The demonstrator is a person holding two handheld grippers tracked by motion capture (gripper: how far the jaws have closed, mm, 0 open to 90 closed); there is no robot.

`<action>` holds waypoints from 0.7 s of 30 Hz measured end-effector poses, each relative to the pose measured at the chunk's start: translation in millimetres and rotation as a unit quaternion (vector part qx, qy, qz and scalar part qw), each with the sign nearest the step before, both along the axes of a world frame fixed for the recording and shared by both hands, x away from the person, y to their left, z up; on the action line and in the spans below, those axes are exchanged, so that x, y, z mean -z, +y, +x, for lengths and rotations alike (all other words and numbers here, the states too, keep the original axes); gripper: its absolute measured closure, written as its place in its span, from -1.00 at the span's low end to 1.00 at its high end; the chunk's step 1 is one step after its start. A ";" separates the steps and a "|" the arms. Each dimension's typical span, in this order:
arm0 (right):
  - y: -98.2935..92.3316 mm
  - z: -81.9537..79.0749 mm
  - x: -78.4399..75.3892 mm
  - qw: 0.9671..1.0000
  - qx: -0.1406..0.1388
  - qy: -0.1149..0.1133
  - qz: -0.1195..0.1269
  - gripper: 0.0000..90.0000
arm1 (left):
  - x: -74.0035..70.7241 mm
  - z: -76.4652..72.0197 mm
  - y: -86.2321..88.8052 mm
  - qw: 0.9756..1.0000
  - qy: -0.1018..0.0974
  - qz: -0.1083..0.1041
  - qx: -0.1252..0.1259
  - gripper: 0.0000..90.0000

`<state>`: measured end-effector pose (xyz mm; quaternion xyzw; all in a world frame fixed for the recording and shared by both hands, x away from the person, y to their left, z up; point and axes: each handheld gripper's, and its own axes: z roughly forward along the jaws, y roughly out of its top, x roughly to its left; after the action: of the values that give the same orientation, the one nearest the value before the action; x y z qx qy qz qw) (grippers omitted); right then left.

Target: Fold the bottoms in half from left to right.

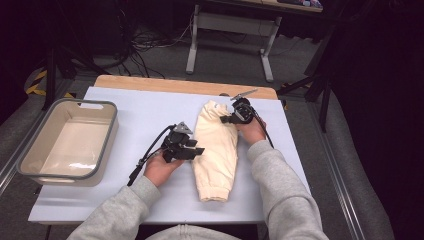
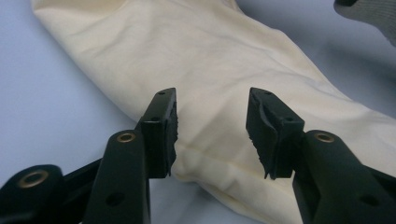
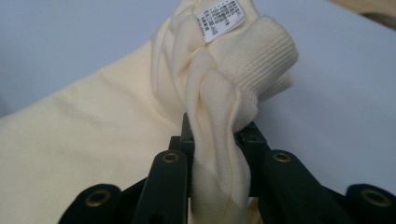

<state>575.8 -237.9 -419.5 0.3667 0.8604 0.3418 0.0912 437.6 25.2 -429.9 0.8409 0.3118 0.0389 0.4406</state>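
A cream folded sweatshirt (image 1: 216, 150) lies lengthwise in the middle of the pale blue table cover (image 1: 145, 115). My right gripper (image 1: 227, 119) is at its far end, shut on a bunched fold of the cream fabric (image 3: 215, 158) just below the ribbed collar (image 3: 266, 51) with its white label (image 3: 220, 17). My left gripper (image 1: 200, 150) sits at the garment's left edge, about midway along. Its jaws stand open over that edge (image 2: 212, 144), and the pads (image 2: 164, 126) do not press on the cloth.
A grey-rimmed plastic tub (image 1: 30, 145) stands at the table's left side with nothing in it. The wooden table edge (image 1: 150, 82) shows at the back. Beyond it are a desk frame (image 1: 230, 30) and cables on the floor.
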 end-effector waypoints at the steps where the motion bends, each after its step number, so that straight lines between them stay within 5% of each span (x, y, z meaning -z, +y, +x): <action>1: 0.0 0.0 0.0 1.000 0.000 0.000 0.000 0.73 | 0.2 0.8 0.3 1.000 0.002 -0.003 -0.005 0.25; 5: 1.9 -3.8 -9.9 0.999 -0.021 -0.030 0.012 0.73 | 0.3 7.7 1.7 1.000 -0.001 -0.014 -0.021 0.39; 9: 1.3 -5.1 -13.1 0.999 -0.026 -0.037 0.019 0.73 | 3.3 15.1 -3.5 0.999 -0.021 0.017 -0.034 0.47; 21: -1.5 -15.7 -32.5 0.995 -0.052 -0.063 0.065 0.72 | 18.2 29.6 -12.4 0.998 0.002 0.048 -0.039 0.68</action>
<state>560.1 -239.4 -387.1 0.3046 0.8469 0.4234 0.1034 467.2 12.8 -448.1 0.8484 0.3427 0.0696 0.3975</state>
